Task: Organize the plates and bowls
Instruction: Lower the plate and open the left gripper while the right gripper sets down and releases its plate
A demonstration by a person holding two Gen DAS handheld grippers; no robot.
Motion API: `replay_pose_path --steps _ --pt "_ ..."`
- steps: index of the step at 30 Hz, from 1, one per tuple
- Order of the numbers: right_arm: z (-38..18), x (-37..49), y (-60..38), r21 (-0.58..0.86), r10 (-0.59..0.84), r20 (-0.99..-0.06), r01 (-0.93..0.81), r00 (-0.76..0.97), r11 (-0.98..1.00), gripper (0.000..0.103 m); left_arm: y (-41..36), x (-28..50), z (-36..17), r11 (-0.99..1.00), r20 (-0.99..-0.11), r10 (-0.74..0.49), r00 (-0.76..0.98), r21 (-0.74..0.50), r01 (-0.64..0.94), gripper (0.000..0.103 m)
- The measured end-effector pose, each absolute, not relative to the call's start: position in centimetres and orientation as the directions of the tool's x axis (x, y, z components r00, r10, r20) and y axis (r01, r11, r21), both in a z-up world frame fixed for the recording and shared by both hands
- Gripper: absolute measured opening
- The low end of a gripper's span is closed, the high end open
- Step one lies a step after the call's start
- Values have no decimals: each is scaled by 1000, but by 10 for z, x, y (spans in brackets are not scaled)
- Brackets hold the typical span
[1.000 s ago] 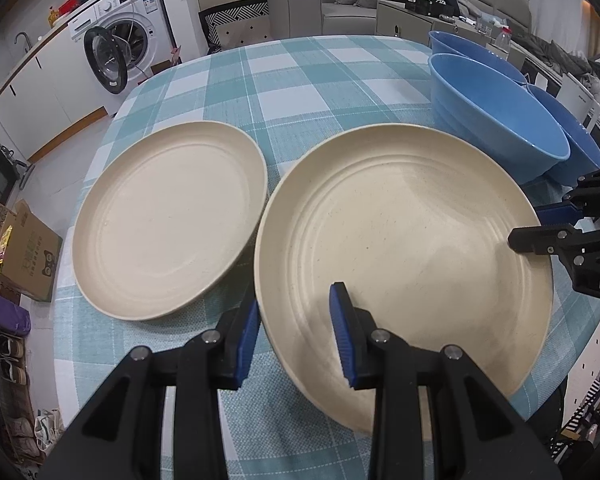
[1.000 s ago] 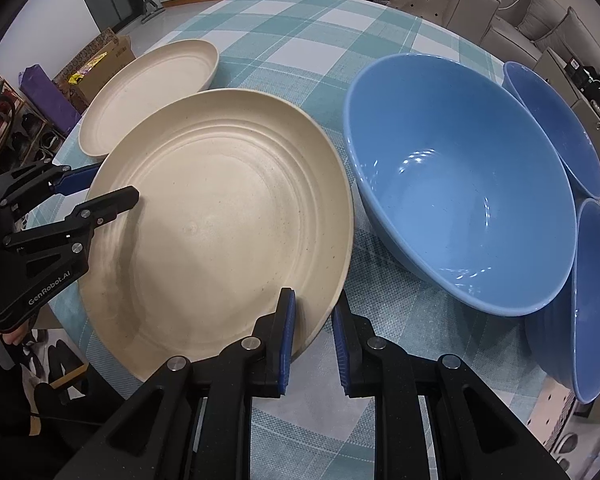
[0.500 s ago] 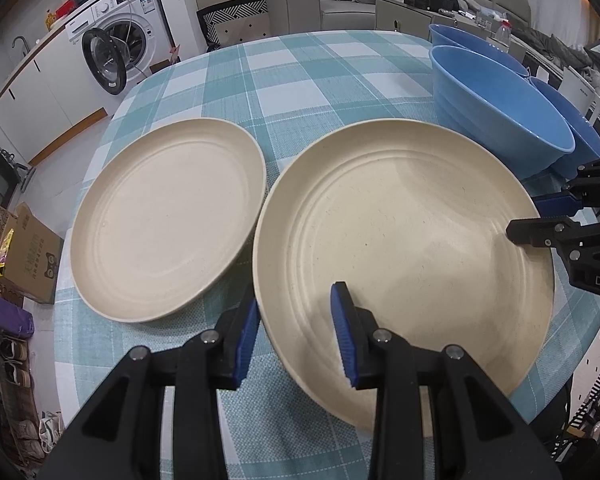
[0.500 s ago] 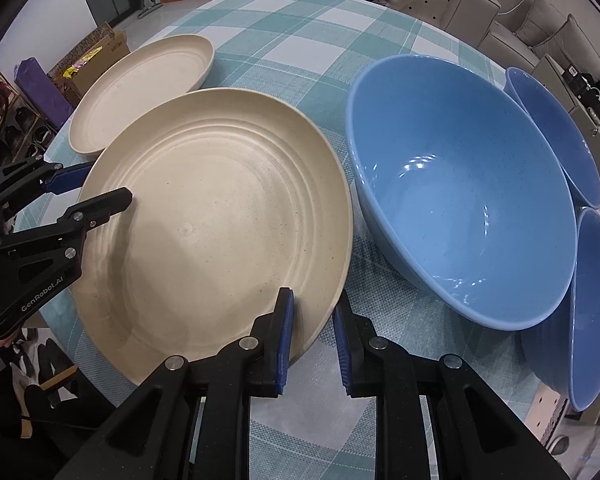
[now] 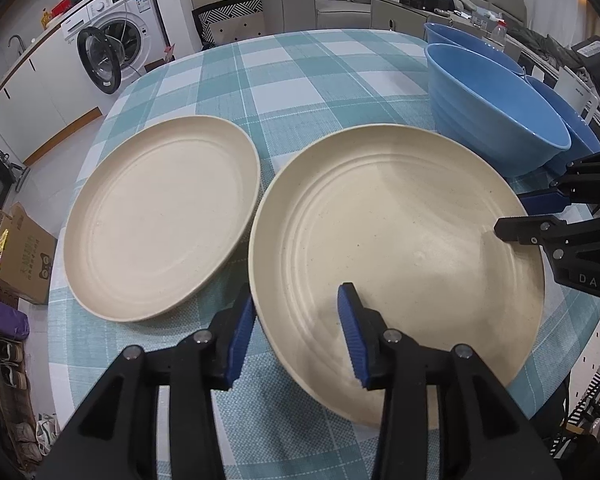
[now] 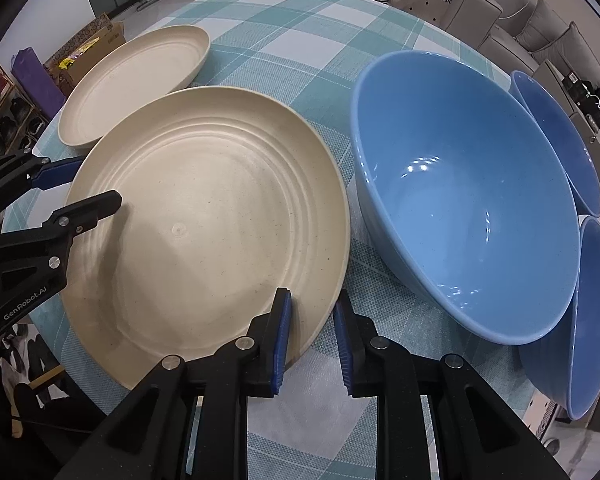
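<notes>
Plates and bowls share a round surface [image 5: 308,80] covered with a teal-and-white checked cloth. The large cream plate [image 5: 400,240] with ringed ridges lies nearest both cameras, and both tongs are at its rim on opposite sides.

The left tongs [image 5: 296,332] straddle the plate's near-left edge: one blue pad sits outside the rim, the other over the plate's inner slope. Their jaws are opening, and in the left wrist view a visible gap separates the inner pad from the plate, so the rim stands between the pads without being pressed.

The right tongs [image 6: 312,340] sit at the plate's opposite edge, next to the bowls. Their jaws are drawn narrow around the rim, one pad inside the plate and one outside, pinching it.

A smaller cream plate [image 5: 160,220] lies flat just beside the large one, on the side away from the bowls; their rims are close, and whether they touch cannot be told.

On the other side of the large plate stands a big blue bowl [image 6: 464,208], its rim close to the plate's edge. Two more blue bowls crowd against it: a far bowl [image 6: 560,136] behind it and a near bowl [image 6: 592,320] tilted against its side by the edge of the surface.
</notes>
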State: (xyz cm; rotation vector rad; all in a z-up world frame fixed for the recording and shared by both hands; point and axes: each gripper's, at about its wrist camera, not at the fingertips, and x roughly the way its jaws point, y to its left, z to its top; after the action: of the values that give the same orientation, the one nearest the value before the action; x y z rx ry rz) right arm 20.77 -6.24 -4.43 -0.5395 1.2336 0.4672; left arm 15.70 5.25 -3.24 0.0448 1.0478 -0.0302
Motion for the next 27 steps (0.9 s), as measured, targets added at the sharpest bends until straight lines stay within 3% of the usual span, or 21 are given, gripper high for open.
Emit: replay_pose_path --steps 9,11,21,24,26,27 --pt "-45 203 -61 -135 48 -962 -620 269 773 34 55 151 -28 998 -860 -46 509 -21 55 50" --pt "-43 202 -63 -129 54 -962 -621 267 773 39 58 147 -24 998 -853 -52 519 -31 50 56" --pt "-13 190 -69 -38 176 -948 -644 265 764 55 84 129 5 995 -803 -73 591 -96 -8 60" --pt "-3 189 -66 1 224 -938 -646 264 764 60 91 123 12 996 -789 -52 612 -87 -28 72" --pt "2 189 -63 16 248 -932 -650 266 760 61 96 120 17 995 -774 -43 631 -91 -44 86" --pt "6 189 -60 19 259 -926 -654 273 756 61 99 119 20 994 -767 -42 641 -95 -49 88"
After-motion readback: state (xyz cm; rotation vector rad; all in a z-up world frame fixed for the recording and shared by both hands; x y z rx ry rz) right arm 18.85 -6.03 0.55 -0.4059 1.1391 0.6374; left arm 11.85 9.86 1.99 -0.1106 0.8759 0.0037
